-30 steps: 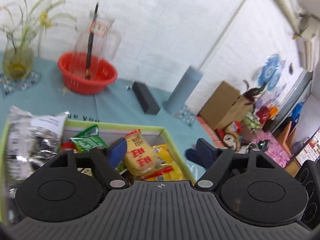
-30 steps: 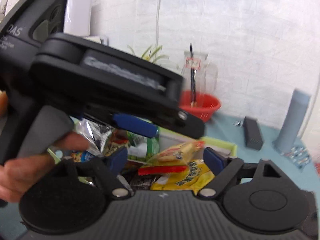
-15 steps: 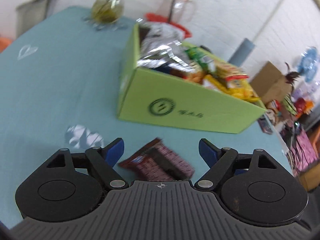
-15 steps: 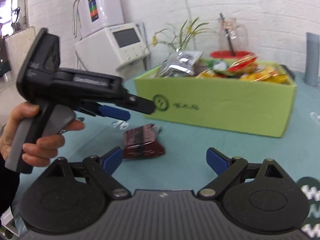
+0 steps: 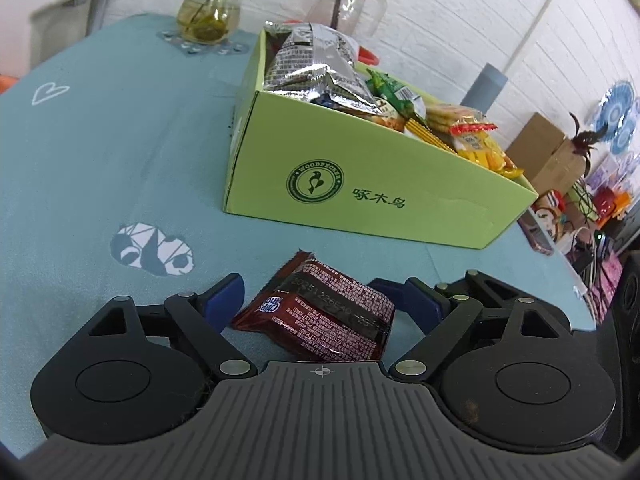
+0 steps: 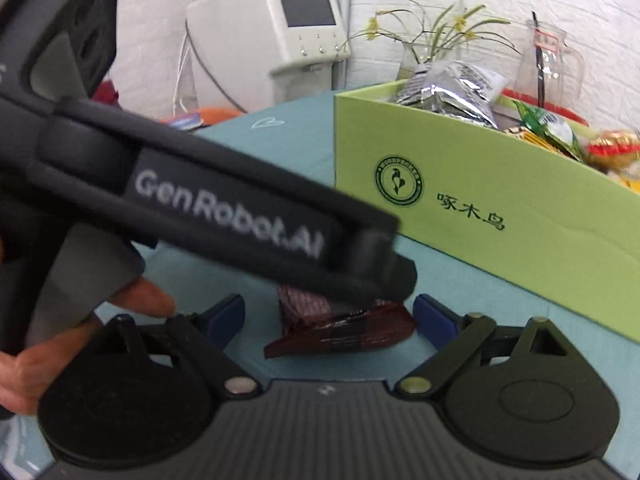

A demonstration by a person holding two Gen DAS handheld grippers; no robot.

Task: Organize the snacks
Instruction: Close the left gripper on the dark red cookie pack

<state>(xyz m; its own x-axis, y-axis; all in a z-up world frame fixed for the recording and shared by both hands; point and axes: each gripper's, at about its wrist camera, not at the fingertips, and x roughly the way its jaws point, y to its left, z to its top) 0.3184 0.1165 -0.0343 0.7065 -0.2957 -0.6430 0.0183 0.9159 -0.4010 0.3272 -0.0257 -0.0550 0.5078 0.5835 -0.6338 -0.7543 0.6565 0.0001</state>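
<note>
Snack packet point(image 5: 320, 316): dark red glossy foil-like wrapper, crinkled. Green box point(image 5: 400, 196): matt cardboard, smooth. Silver bag point(image 5: 316, 68): shiny metallic film, creased. Desk point(image 5: 100, 160): teal cloth cover, matt, printed. Left claw point(image 5: 320, 300): matt black plastic, blue pads point(image 5: 224, 300), metal pins. Vase point(image 5: 208, 16): clear glass.
</note>
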